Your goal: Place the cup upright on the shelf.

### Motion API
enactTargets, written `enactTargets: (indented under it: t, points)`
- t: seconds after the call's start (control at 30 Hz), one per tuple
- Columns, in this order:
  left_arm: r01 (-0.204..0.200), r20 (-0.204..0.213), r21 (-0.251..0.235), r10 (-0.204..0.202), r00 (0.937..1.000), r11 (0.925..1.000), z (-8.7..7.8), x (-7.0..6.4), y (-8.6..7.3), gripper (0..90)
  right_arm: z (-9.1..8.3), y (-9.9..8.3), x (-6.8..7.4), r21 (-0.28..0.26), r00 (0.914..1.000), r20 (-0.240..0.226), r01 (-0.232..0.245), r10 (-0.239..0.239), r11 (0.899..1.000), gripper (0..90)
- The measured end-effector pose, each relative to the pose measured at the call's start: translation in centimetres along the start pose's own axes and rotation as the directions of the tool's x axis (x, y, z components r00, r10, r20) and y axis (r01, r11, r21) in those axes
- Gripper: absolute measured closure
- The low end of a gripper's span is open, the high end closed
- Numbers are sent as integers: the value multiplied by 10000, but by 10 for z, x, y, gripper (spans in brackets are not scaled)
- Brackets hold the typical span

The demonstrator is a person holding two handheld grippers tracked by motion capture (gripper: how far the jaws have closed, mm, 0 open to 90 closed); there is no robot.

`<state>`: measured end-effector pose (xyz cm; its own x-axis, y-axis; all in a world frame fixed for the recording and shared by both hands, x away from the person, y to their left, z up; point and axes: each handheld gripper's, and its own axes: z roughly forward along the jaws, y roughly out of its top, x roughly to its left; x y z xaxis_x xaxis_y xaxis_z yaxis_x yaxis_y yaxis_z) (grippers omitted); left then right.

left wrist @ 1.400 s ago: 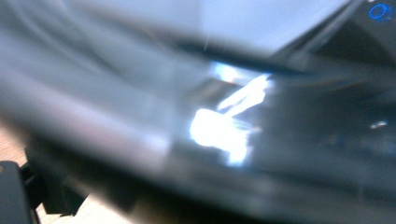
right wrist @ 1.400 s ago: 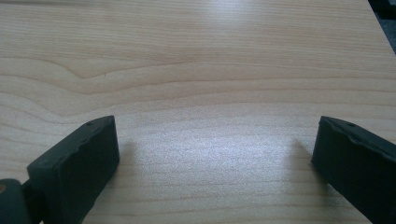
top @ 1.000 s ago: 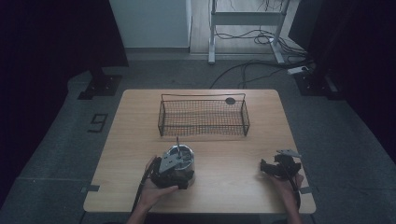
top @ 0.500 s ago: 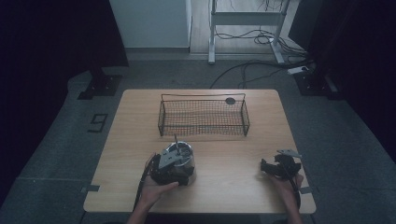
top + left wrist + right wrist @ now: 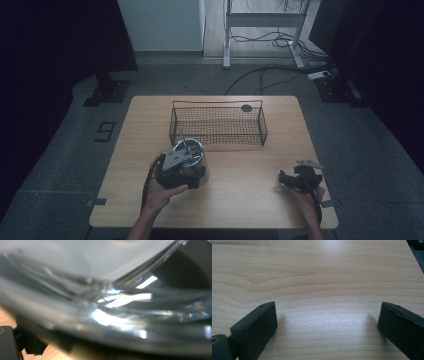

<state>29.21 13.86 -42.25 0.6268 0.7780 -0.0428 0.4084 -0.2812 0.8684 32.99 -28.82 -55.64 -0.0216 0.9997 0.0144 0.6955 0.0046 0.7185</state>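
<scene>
The left gripper (image 5: 186, 167) is held against a clear glass jar (image 5: 192, 152) near the front left of the wooden table (image 5: 250, 200). In the left gripper view the jar's glass wall (image 5: 120, 305) is seen blurred and very close, and whether the jaws are spread or clamped on it cannot be told. A thin metal stick (image 5: 184, 141) is seen standing in the jar. The right gripper (image 5: 327, 325) is held low over bare wood at the front right, its jaws spread wide with nothing between them. A wire basket (image 5: 218, 125) is set just behind the jar, toward the middle of the table. A small dark round object (image 5: 246, 108) is seen by its far right corner.
</scene>
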Motion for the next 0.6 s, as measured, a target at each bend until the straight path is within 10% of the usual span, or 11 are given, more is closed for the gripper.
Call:
enactTargets:
  t: [0.6]
  points:
    - [369,181,-261,-365,9992,9990,1,16,29,40,0,0,0,-5,10000,22,13,-13,10000,22]
